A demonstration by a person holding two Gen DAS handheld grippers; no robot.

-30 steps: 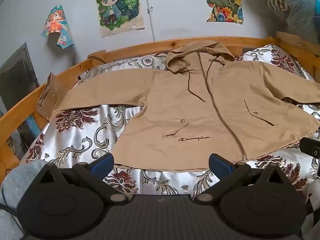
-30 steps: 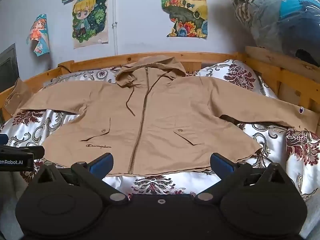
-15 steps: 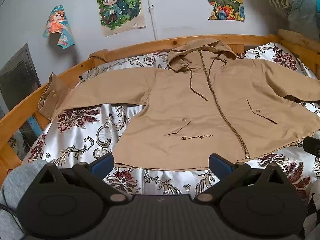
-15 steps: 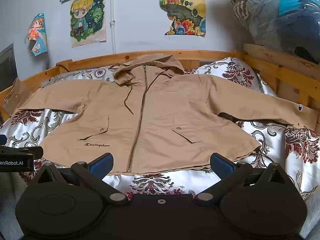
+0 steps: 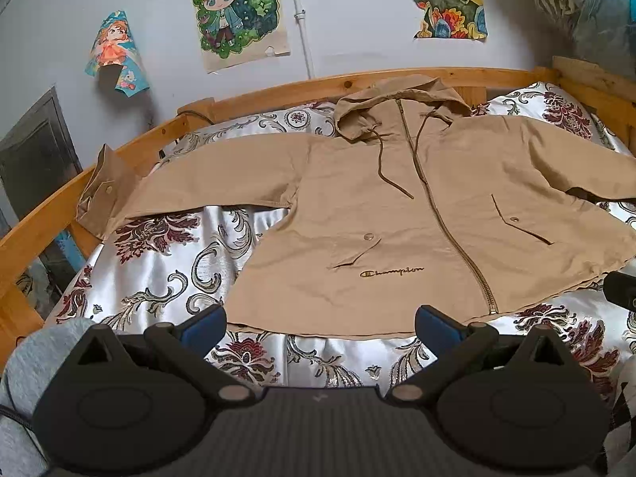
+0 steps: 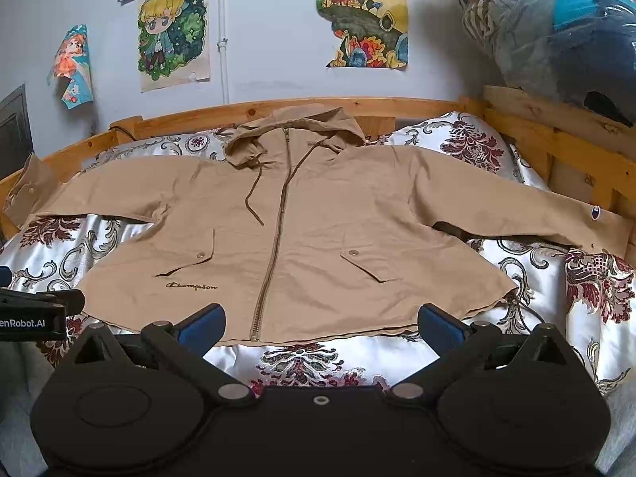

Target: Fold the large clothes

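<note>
tan hooded zip jacket [image 5: 397,214] lies flat on the bed, sleeves out. left tool [image 5: 320,318] and right tool [image 6: 320,318] hover spread by its hem; slippery satin sheet [image 5: 167,274] could let it slide.

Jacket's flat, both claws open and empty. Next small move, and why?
Probably ease the left claw forward and left to the sleeve whose cuff lies on the wooden rail. The tan jacket lies zipped, front up, sleeves spread wide, nothing folded yet. The right claw likewise hovers short of the hem, so folding a sleeve inward looks like the natural start.
</note>
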